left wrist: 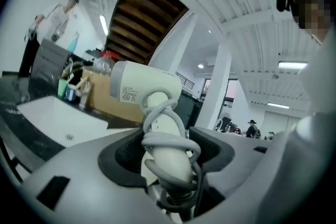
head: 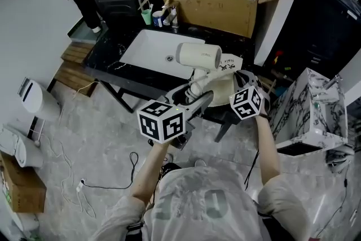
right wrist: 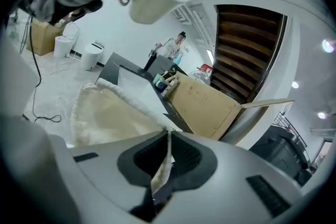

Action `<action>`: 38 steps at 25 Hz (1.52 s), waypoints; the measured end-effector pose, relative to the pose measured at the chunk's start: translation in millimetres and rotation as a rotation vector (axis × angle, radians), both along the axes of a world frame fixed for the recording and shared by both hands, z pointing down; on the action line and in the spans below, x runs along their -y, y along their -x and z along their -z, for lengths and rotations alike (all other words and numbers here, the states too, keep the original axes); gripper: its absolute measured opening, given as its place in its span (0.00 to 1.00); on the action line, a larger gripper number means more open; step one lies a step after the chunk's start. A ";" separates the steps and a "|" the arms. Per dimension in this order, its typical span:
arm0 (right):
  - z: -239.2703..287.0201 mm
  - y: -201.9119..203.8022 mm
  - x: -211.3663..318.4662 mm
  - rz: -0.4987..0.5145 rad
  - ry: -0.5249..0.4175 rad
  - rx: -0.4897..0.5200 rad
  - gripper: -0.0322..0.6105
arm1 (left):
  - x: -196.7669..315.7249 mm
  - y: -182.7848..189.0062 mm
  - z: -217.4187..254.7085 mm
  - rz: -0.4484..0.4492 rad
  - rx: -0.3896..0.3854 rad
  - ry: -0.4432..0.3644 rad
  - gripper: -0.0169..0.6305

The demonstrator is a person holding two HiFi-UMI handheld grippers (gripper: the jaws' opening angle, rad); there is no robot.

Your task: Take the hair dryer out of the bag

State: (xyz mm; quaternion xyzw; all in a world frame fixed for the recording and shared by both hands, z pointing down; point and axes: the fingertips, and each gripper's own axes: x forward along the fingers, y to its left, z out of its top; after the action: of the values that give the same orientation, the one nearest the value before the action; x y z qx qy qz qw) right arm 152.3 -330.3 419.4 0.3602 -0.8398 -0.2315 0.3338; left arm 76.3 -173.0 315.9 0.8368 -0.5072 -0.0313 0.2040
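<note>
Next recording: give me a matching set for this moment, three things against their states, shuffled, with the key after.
Things:
1. hair dryer
2. cloth bag
3. cardboard box

States:
A. edge pinched in the shut right tongs
B. flaps open, behind the white sink
C. handle clamped in the left tongs, held above the bag

Pairs: 1-C; 2-A; 3-B.
</note>
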 end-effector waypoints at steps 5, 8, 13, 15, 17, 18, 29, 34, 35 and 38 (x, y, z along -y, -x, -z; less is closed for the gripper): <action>-4.3 -2.6 -10.4 0.002 0.038 0.065 0.12 | 13.9 32.8 48.2 0.197 0.104 -0.222 0.46; -6.4 -6.4 -14.1 -0.008 0.046 0.094 0.12 | 11.2 46.3 60.3 0.301 0.136 -0.326 0.46; -15.6 -11.5 -24.5 -0.009 0.041 0.127 0.12 | -1.7 55.7 59.6 0.380 0.066 -0.395 0.46; -21.0 -13.2 -28.3 -0.012 0.044 0.142 0.12 | -7.2 58.4 57.1 0.417 0.058 -0.419 0.46; -26.8 -14.4 -32.3 -0.014 0.046 0.150 0.12 | -14.3 59.2 54.1 0.451 0.069 -0.447 0.46; -29.7 -15.1 -34.4 -0.015 0.049 0.154 0.12 | -17.8 58.7 52.4 0.465 0.083 -0.458 0.46; -58.0 -18.4 -52.2 -0.009 0.107 0.130 0.12 | -28.6 59.2 36.5 0.497 0.111 -0.423 0.46; -70.7 -18.0 -61.2 0.020 0.118 0.072 0.12 | -30.0 64.9 37.8 0.516 0.108 -0.420 0.46; -73.6 -18.3 -63.0 0.026 0.120 0.057 0.12 | -29.9 65.2 38.0 0.517 0.108 -0.420 0.46; -82.0 -17.7 -68.8 0.047 0.124 -0.002 0.12 | -28.8 67.7 37.7 0.515 0.112 -0.413 0.46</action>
State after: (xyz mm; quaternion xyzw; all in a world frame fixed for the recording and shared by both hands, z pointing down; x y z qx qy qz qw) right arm 170.1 -261.4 501.3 0.3190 -0.8604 -0.1872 0.3506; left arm 8.7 -144.2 278.3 0.7053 -0.6952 -0.1381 -0.0125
